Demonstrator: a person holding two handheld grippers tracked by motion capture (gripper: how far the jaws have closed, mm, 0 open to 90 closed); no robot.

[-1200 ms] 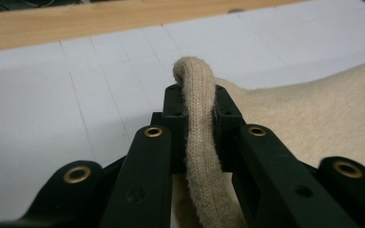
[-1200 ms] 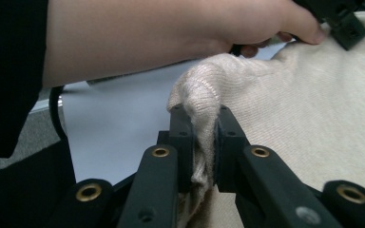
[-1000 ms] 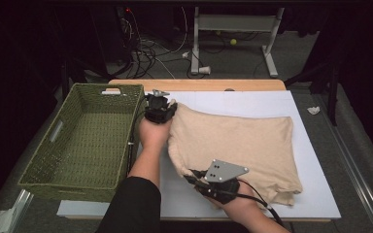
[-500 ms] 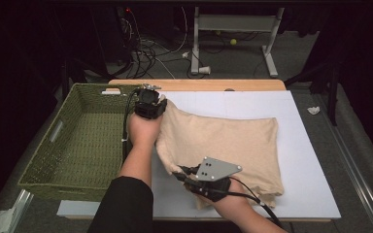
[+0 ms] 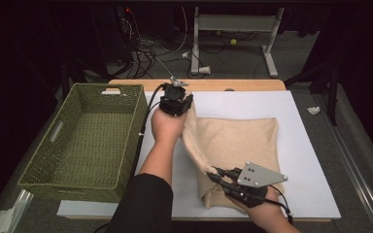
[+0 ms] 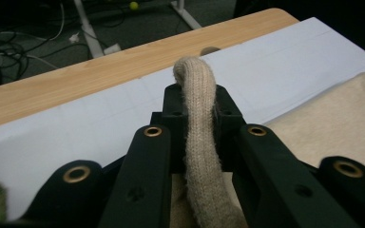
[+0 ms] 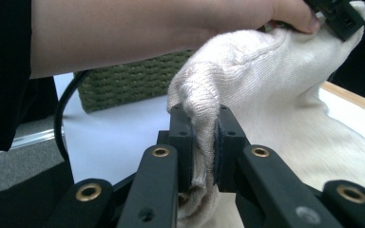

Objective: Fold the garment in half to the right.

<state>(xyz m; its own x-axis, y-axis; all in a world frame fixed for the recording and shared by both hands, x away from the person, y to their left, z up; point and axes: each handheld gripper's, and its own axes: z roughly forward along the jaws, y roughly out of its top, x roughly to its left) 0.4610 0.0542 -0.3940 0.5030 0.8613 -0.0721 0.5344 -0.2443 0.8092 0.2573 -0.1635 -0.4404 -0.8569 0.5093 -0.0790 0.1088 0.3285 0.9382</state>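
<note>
A beige knitted garment lies folded on the white sheet, its left edge lifted off the surface. My left gripper is shut on the far left corner; a rolled strip of the knit runs between its jaws. My right gripper is shut on the near left corner, with the fabric bunched between its pads. The raised edge hangs between the two grippers. In the right gripper view the other hand and its gripper hold the cloth farther off.
A green woven basket stands left of the sheet, close to the left forearm. A wooden table edge runs behind the sheet. Cables and a metal stand lie on the floor beyond.
Both grippers have lifted the garment's left edge and carried it; the left hand rose and shifted right, the right hand moved forward. The cloth's left side now stands up off the sheet.
</note>
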